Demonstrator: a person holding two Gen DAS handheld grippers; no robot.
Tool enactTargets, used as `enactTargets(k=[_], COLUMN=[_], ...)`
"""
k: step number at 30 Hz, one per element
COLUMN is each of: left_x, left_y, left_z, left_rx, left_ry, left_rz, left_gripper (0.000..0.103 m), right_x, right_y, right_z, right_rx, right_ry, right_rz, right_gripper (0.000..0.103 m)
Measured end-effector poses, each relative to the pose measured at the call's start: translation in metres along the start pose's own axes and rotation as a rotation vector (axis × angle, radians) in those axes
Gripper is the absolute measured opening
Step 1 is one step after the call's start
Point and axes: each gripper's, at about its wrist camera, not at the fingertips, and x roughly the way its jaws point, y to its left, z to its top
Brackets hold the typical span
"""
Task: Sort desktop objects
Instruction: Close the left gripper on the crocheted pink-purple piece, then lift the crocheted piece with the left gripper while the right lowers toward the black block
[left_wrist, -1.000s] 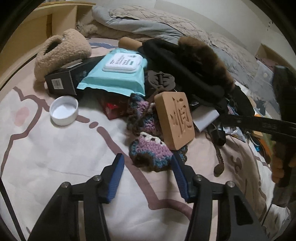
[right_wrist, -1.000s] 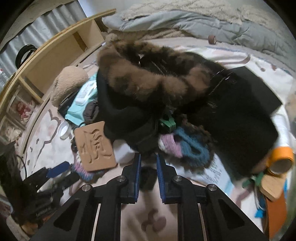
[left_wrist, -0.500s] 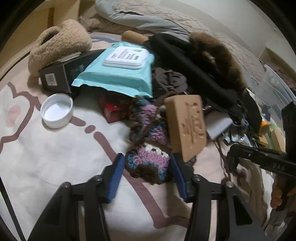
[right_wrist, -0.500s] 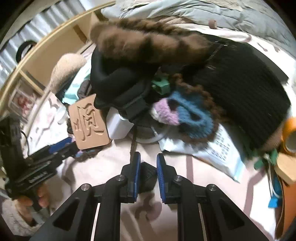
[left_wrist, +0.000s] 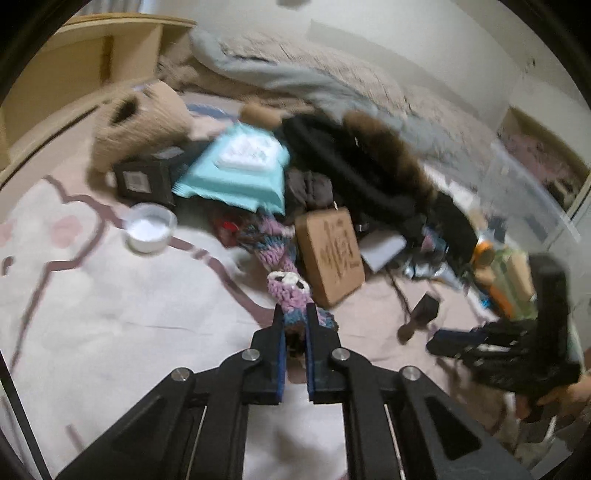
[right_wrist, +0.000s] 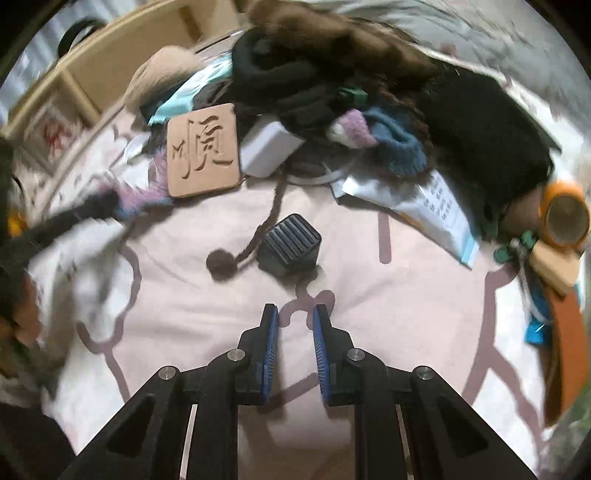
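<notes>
My left gripper is shut on the near end of a purple, blue and brown crochet piece. The piece hangs stretched from the pile up to the pads. In the right wrist view the same crochet piece shows blurred at the left. A wooden block with a carved character leans beside it. My right gripper hovers over the pink sheet with a narrow gap and nothing between its fingers. A small ribbed black cube lies just ahead of it, apart from the tips.
The pile holds a teal wet-wipes pack, a black box, a white lid, a beige fluffy bag and a black fur-trimmed garment. A brown pompom cord, a white box and an orange tape roll lie near the right gripper.
The left jaws closed on the crochet piece and lifted it, pulling it out long. The right gripper drew back from the black cube, which now lies clear ahead of its tips.
</notes>
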Motion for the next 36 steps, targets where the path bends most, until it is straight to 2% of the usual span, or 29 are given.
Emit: enactTargets(k=[4,13,21,32,36], left_x=[-0.041,-0.106,-0.176,-0.276,-0.282], left_y=[0.010,0.015,0.025,0.059,0.068], left_z=[0.002,-0.011,0.005,0.017,0.018], left_rx=[-0.026,-0.021,-0.008,-0.032,-0.048], left_ry=[-0.057,-0.107,-0.237,-0.422,-0.427], left_rz=[0.010,0.039,0.081,0.240,0.261], left_gripper=[0.009,0.008,0.008,0.009,0.009], right_x=[0.003,0.007,0.005,0.003,0.001], right_y=[-0.004,0.005,0.003,-0.002,-0.002], right_z=[-0.001,-0.002,-0.005,-0.011,-0.012], right_rx=[0.022,0.019,0.021,0.018,0.016], right_ry=[-0.001,-0.005,-0.008,-0.012,-0.013], right_rz=[0.020,0.014,0.013,0.011,0.005], right_gripper=[0.018,0.018,0.019,0.020,0.020])
